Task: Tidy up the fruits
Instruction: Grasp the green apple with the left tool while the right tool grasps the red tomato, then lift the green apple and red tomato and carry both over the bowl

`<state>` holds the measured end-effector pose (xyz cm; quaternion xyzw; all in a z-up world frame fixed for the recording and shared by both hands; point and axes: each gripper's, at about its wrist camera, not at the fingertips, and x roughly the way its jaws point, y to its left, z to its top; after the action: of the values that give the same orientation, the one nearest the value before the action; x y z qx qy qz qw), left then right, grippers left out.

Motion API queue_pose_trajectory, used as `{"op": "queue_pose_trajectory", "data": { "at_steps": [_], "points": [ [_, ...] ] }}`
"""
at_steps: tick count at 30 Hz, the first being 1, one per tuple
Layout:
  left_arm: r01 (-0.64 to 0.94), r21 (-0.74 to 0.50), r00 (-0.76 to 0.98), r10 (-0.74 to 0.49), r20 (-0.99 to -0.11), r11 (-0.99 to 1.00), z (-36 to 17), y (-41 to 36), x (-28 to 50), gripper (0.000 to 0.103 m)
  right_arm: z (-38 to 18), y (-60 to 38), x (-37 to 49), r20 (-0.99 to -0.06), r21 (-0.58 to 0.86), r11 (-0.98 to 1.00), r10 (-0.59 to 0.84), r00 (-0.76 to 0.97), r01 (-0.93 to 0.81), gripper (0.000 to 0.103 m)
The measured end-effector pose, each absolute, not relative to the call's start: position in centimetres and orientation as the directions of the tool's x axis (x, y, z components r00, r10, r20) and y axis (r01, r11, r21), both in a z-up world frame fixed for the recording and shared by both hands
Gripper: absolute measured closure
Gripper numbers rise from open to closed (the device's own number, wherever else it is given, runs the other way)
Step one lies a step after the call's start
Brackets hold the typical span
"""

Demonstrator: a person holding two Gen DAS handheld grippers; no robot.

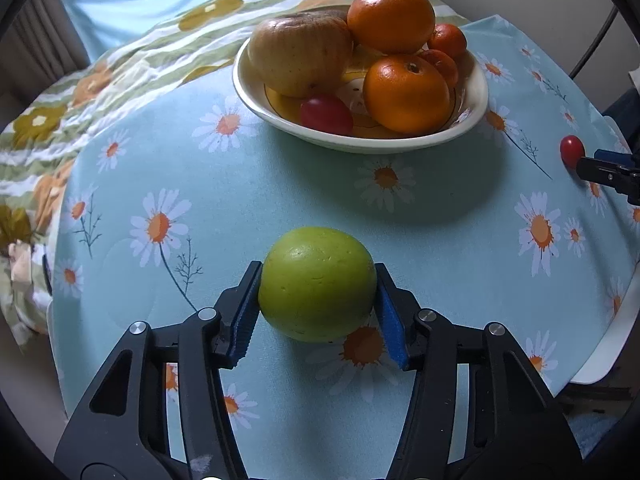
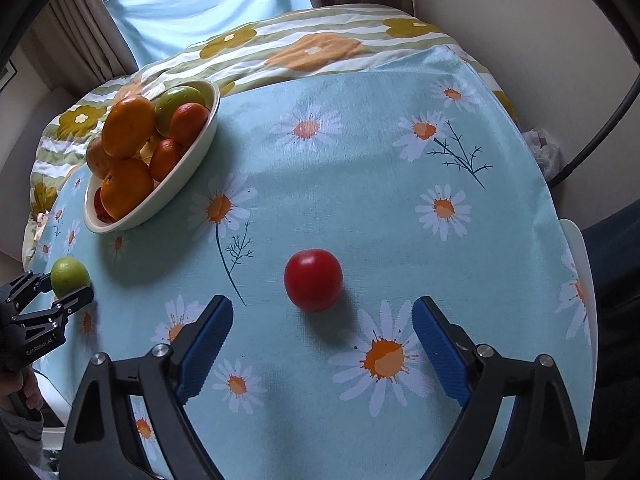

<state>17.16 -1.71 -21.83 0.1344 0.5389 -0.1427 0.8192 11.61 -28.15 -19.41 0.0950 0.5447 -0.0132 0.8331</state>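
Observation:
My left gripper (image 1: 318,284) is shut on a green apple (image 1: 316,284), low over the daisy tablecloth in front of the bowl; both blue pads touch its sides. The apple also shows in the right wrist view (image 2: 69,276). The white bowl (image 1: 478,104) holds a yellow apple (image 1: 300,56), two big oranges (image 1: 390,18), small tangerines and a red fruit (image 1: 326,114). My right gripper (image 2: 322,310) is open, with a red tomato (image 2: 313,279) on the table just ahead of its fingertips, apart from both pads. The tomato also shows in the left wrist view (image 1: 571,150).
The round table wears a light blue daisy cloth (image 2: 400,160) over a striped flowered cloth (image 2: 304,48). The bowl (image 2: 200,148) stands at the table's far left in the right wrist view. A curtained window lies behind. A white chair edge (image 2: 580,260) sits at the right.

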Motion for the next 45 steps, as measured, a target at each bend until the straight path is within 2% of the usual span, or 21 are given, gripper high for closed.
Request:
{"op": "queue_pose_trajectory", "data": {
  "at_steps": [4,14,19,23,25,28,45],
  "points": [
    [0.371,0.061,0.377,-0.091,-0.922,0.927,-21.8,-1.6,17.2,0.046,-19.8,-28.1,11.7,-0.916,0.132,0.983,0.071,0.396,0.131,0.027],
    [0.344,0.04,0.379,-0.1,-0.92,0.938,-21.8,-0.9,16.7,0.046,-20.3,-27.9,12.6,-0.92,0.111,0.986,0.055,0.389,0.123,0.04],
    [0.333,0.036,0.379,-0.099,-0.92,0.942,-21.8,-0.8,16.1,0.046,-20.2,-27.6,13.2,-0.917,0.105,0.988,0.051,0.395,0.117,0.054],
    [0.321,0.035,0.379,-0.095,-0.921,0.946,-21.8,-0.5,15.6,0.046,-20.2,-27.4,13.3,-0.918,0.098,0.988,0.044,0.394,0.116,0.059],
    [0.313,0.036,0.38,-0.09,-0.92,0.949,-21.8,-0.2,15.4,0.046,-20.1,-27.4,13.4,-0.917,0.103,0.988,0.05,0.395,0.116,0.068],
    [0.299,0.037,0.389,-0.087,-0.917,0.954,-21.4,0.4,15.1,0.046,-20.2,-27.1,13.5,-0.916,0.107,0.988,0.056,0.396,0.108,0.075],
    [0.241,0.017,0.475,-0.102,-0.874,0.97,-15.4,2.0,14.2,0.046,-15.1,-24.4,13.3,-0.881,0.143,0.989,0.11,0.459,0.037,0.075]
  ]
}}
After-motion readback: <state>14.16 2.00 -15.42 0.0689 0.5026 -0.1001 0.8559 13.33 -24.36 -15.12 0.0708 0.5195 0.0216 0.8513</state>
